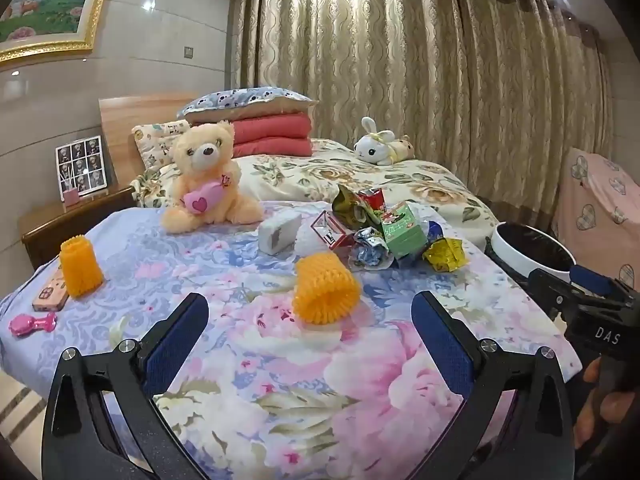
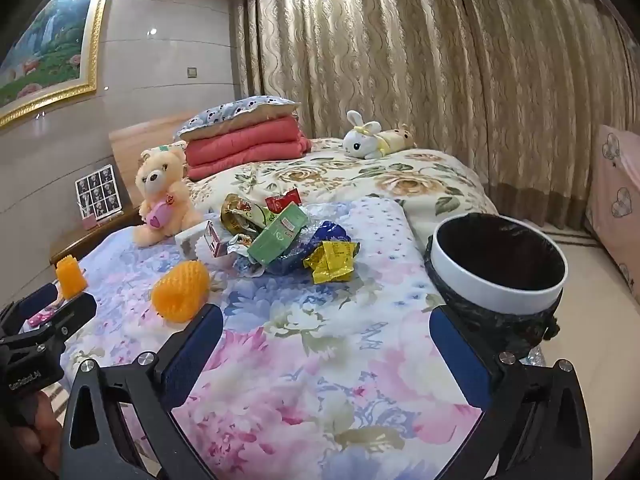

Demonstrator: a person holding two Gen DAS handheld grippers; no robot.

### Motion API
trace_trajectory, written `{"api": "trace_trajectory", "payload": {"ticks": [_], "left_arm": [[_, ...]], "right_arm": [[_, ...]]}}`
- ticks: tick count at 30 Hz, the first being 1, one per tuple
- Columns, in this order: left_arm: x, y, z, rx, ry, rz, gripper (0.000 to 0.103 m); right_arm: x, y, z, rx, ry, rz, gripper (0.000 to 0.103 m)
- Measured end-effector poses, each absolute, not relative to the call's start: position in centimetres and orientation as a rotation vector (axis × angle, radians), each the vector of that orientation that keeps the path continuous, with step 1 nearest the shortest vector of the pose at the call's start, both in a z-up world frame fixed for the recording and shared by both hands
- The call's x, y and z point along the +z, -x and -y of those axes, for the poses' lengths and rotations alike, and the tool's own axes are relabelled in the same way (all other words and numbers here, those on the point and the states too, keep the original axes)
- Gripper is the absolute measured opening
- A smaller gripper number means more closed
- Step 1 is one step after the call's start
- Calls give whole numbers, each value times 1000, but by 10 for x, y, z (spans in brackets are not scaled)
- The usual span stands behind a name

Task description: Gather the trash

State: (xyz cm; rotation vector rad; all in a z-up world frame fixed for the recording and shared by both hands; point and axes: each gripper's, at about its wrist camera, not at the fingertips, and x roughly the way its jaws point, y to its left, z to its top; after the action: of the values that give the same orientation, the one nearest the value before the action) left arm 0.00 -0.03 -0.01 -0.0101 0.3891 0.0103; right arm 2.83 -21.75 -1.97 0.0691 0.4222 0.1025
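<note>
Left gripper (image 1: pixel 310 314) spread wide, nothing held, above floral quilt (image 1: pixel 248 360). Right gripper (image 2: pixel 326 328) likewise wide, empty.

Just past left fingertips: orange mesh sleeve (image 1: pixel 325 294) lying on side. Second sleeve (image 1: pixel 80 268) upright at left edge, beside phone (image 1: pixel 50 292) and pink toy (image 1: pixel 32 324).

Mid-quilt: trash pile (image 2: pixel 288 240) (green carton, yellow wrapper, crumpled foil, red packet) heaped together, well apart from both grippers. White box (image 1: pixel 279 233) just left of pile.

Bin (image 2: pixel 498 266), black liner, off quilt's right edge, close by right gripper.

Farther: teddy (image 1: pixel 208 180), then red blankets (image 1: pixel 276 136), bunny (image 1: pixel 378 144), curtains (image 1: pixel 440 60).
</note>
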Motion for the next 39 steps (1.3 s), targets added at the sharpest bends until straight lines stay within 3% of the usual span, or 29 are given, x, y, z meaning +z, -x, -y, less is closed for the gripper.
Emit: {"api": "trace_trajectory", "payload": {"ticks": [39], "left_arm": [[6, 10, 4, -16, 33, -367, 103]], "right_arm": [[-22, -23, 222, 145, -119, -387, 103]]}}
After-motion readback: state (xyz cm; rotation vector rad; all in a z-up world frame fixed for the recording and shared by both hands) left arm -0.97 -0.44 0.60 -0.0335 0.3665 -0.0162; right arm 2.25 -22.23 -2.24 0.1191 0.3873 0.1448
